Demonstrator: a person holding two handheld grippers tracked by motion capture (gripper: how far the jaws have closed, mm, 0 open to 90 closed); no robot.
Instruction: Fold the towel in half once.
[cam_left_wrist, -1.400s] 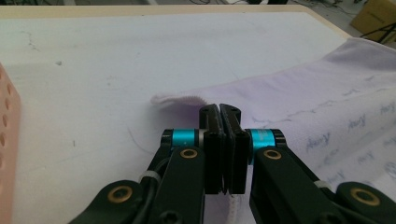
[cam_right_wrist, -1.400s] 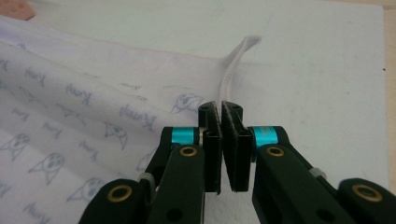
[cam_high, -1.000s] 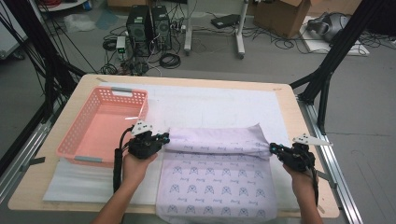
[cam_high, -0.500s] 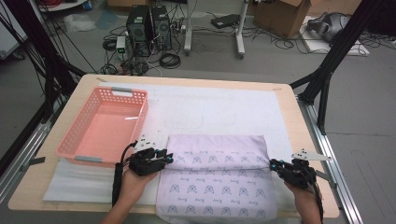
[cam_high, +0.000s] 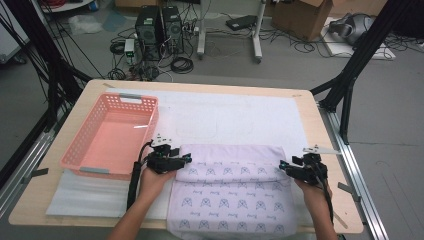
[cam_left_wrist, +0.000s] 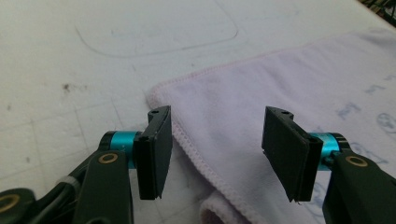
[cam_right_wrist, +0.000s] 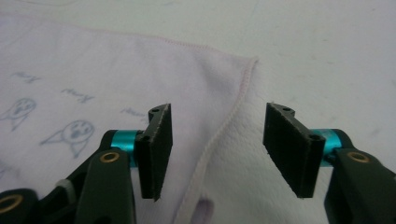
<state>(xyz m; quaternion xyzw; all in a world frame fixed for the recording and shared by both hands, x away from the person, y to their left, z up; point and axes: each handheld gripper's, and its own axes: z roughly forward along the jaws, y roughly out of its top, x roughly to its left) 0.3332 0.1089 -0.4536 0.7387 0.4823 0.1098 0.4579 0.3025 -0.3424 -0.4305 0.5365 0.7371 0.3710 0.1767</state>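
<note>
So there's one lilac towel (cam_high: 232, 192) with little printed cartoon faces, lying on the white foam mat (cam_high: 235, 117) at the near edge of the tabletop (cam_high: 310, 107), its far part folded over toward the person so there's a doubled band across the top. Two claws, one at each end of that band.

The left claw (cam_high: 186, 159) sits right at the towel's left end. In the left gripper view its jaws have just been opening and stand well apart; the stitched hem and corner of the towel (cam_left_wrist: 261, 98) lie between and below them, but the pads aren't pressing on anything, so it has hold of nothing.

Same story on the other side: the right claw (cam_high: 283, 167) is at the towel's right end, jaws just been opening too, wide now. In the right gripper view the towel's edge (cam_right_wrist: 140, 70) runs up between the pads, with bare mat under the right one. No grip there either.

Count-wise: one towel, two claws, one pink plastic basket (cam_high: 90, 160), sitting on the mat just left of the left claw.
</note>
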